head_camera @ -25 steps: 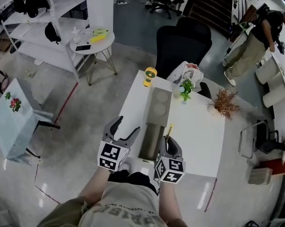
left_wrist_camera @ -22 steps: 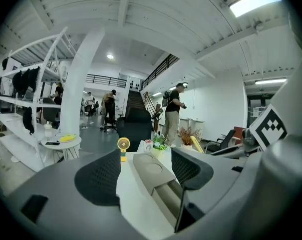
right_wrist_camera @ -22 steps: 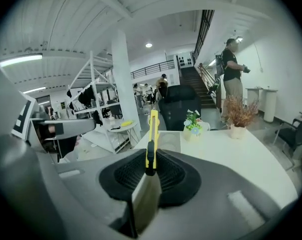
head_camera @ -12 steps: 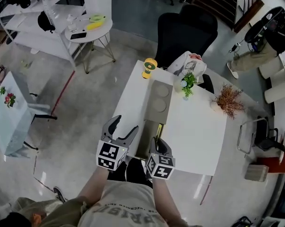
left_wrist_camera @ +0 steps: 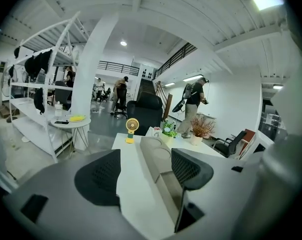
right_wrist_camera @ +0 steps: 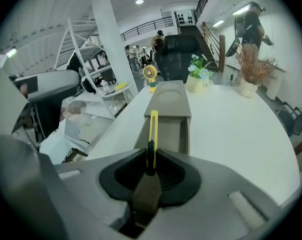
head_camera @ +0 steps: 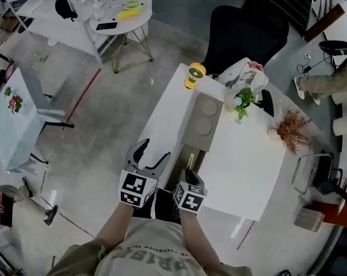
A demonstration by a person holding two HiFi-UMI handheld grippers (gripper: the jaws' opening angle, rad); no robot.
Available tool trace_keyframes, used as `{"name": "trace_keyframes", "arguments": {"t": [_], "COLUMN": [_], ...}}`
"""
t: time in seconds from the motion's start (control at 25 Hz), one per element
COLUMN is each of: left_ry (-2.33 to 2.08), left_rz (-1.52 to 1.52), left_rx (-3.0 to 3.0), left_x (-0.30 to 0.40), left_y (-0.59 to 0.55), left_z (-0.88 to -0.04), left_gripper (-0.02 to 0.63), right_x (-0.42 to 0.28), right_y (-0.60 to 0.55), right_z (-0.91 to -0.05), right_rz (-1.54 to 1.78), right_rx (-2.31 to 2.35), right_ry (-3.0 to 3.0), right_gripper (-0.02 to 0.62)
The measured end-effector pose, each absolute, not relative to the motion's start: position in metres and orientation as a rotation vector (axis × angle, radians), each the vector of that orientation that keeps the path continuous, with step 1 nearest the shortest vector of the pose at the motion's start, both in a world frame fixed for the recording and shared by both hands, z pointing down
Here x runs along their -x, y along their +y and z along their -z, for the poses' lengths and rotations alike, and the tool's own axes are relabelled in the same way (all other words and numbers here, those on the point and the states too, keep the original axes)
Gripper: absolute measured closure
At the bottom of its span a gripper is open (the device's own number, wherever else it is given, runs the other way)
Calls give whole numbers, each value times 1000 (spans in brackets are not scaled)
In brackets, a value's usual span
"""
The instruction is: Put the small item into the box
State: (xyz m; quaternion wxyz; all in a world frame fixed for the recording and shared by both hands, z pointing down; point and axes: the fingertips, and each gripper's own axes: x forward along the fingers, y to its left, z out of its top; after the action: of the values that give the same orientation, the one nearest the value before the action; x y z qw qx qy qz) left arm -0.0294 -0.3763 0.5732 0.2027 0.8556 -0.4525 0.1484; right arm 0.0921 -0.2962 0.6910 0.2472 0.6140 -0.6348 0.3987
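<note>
While the fingers (right_wrist_camera: 167, 170) of the right gripper (right_wrist_camera: 151, 156) clench the near end of a slim yellow stick-shaped item (right_wrist_camera: 153, 129), it points forward, its far tip apparently above the open near half of the long grey rectangular box (right_wrist_camera: 187, 134).

Left gripper (left_wrist_camera: 143, 171): fingers released, nothing between them. It is held just left of the box, near the left edge of the white table (right_wrist_camera: 231, 129).

Box: lies lengthwise on the table, its far half under a grey lid with two round recesses (head_camera: 203, 115).

Step in hand, as judged: lowering the item into the box. Line the item up with the box's long axis, bring it low between the walls, and only then let go. The left gripper is best held clear.
</note>
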Motion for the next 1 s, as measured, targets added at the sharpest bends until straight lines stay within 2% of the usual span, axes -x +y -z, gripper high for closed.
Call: {"name": "trace_keyframes", "arguments": {"t": [0.44,1.0], "left_ry": [-1277,-1271], "left_rz": [-436,-455], "left_rx": [-2329,-2327], "left_x": [32,30], "left_y": [-374,-379], "left_z": [-594,-599], "left_gripper": [302,302], "right_x": [-91,-93], "right_y": [-292,-288], "right_z": [-732,-745], "right_rz": [-1196,-1208], "right_rx": [-1606,-1567], "right_ry": [-1569,-1472], "right_gripper": [534,532]}}
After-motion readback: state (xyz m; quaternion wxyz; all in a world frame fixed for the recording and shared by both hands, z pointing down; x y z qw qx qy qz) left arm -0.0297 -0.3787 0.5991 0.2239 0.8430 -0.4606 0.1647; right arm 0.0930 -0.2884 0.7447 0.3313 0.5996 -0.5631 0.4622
